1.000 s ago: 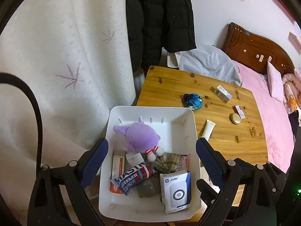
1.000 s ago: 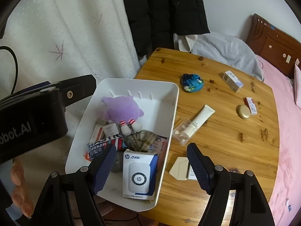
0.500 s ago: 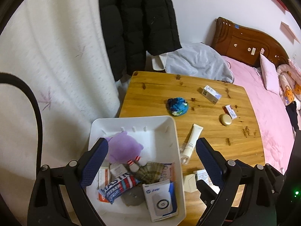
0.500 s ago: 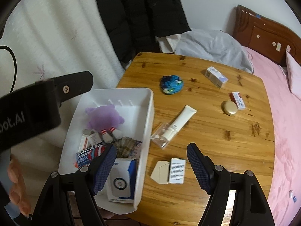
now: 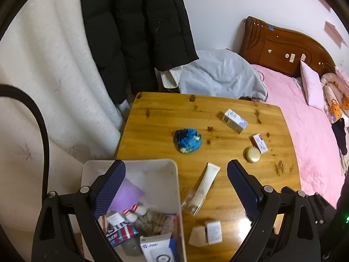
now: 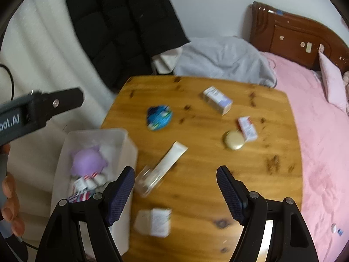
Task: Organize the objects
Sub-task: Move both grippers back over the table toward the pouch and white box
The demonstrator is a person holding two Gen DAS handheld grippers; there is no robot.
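Observation:
A white bin (image 5: 152, 170) (image 6: 122, 139) at the wooden table's near left corner holds a purple plush (image 6: 88, 161), packets and a white boxed device (image 5: 156, 249). On the table (image 5: 157, 113) lie a blue pouch (image 5: 188, 140) (image 6: 159, 118), a white tube (image 5: 206, 185) (image 6: 170, 160), a small open box (image 5: 207, 232) (image 6: 156, 221), a gold compact (image 5: 252, 154) (image 6: 234, 140), a red-white box (image 5: 260, 143) and a white carton (image 5: 234, 120) (image 6: 217, 100). My left gripper (image 5: 175, 187) is open and empty above the bin's right wall. My right gripper (image 6: 175, 192) is open and empty above the tube.
A bed with pink sheets (image 5: 309, 135) runs along the table's right side. A grey garment (image 5: 220, 74) lies behind the table, a black coat (image 5: 135, 32) hangs on the wall, and a white curtain (image 5: 48, 69) is at left. The left gripper's body (image 6: 39, 109) shows in the right wrist view.
Both grippers have pulled up and shifted right, from over the bin toward the table's middle. Both stayed open and empty. No object moved.

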